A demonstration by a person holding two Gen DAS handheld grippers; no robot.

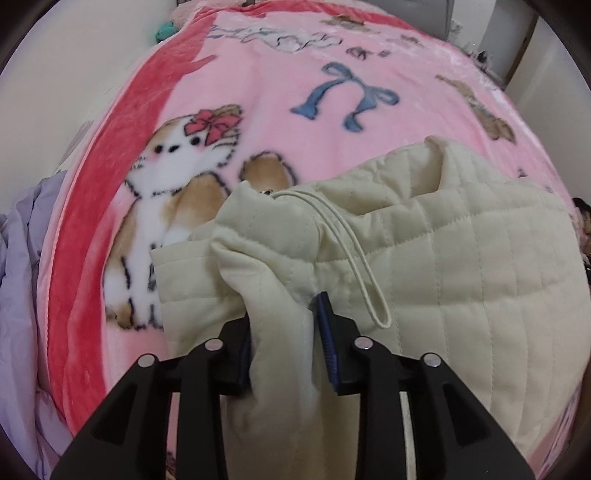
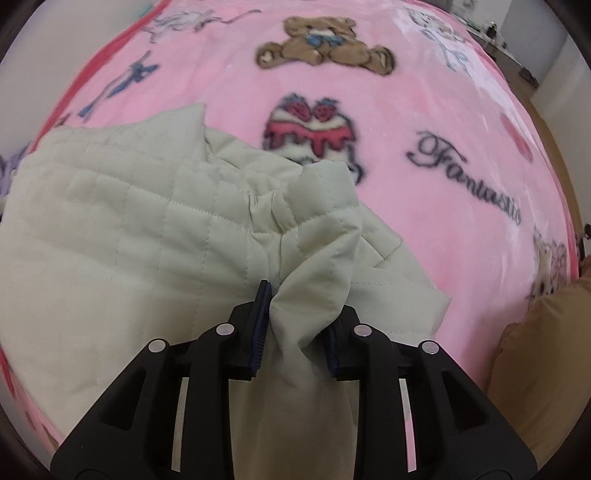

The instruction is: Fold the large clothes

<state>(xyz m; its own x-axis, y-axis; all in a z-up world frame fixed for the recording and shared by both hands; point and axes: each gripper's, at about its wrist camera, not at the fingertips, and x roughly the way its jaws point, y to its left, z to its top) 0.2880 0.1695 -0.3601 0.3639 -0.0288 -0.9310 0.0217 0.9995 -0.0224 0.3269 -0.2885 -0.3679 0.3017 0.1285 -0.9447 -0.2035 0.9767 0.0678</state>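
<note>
A cream quilted jacket (image 1: 461, 251) lies on a pink cartoon blanket (image 1: 280, 96) covering a bed. My left gripper (image 1: 284, 317) is shut on a bunched fold of the jacket at its left side, with a cream drawstring loop (image 1: 365, 273) hanging beside the right finger. In the right wrist view the same jacket (image 2: 129, 229) spreads to the left. My right gripper (image 2: 299, 306) is shut on a gathered fold at the jacket's right side, above the blanket (image 2: 424, 110).
A lilac cloth (image 1: 22, 258) hangs off the bed's left side by a white wall. A tan cloth (image 2: 546, 350) lies at the bed's right edge. A grey object (image 1: 424, 14) stands at the bed's far end.
</note>
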